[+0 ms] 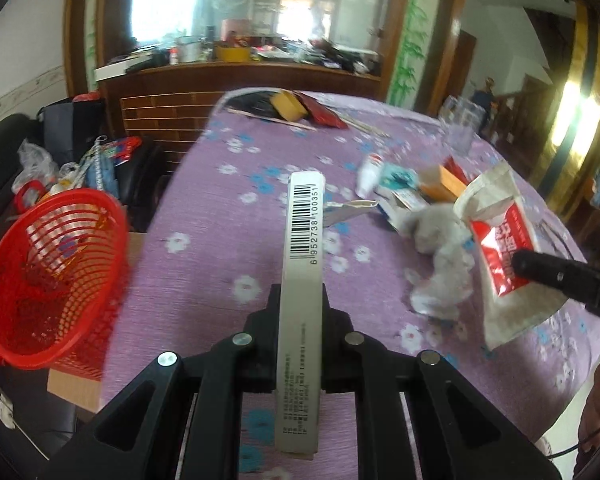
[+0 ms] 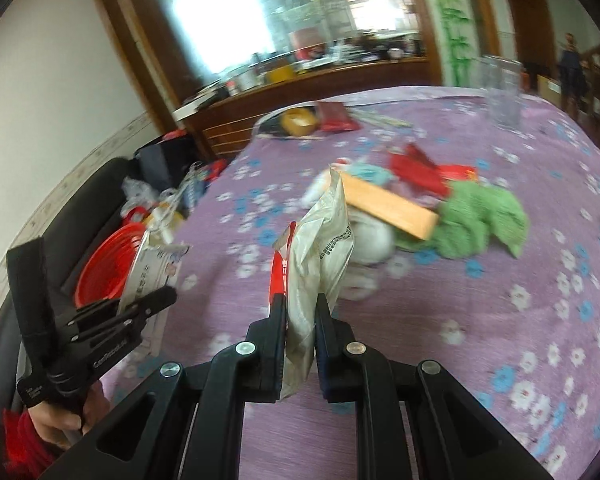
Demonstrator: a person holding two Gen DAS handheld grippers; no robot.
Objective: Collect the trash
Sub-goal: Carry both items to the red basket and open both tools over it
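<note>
Left hand-held gripper (image 1: 300, 300) pinches a flat box (image 1: 302, 280) edge-on above the purple desk (image 1: 220, 272); red basket (image 1: 52, 276) at 9 o'clock. Right hand-held gripper (image 2: 300, 312) pinches a white packet (image 2: 320, 256); trash pile (image 2: 420, 208) at 1 o'clock.

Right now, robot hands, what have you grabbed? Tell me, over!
Left gripper shut on white barcode box. Right gripper shut on white-and-red pouch. Red basket beside table, open, nothing blocking. More trash left on purple tablecloth.
</note>
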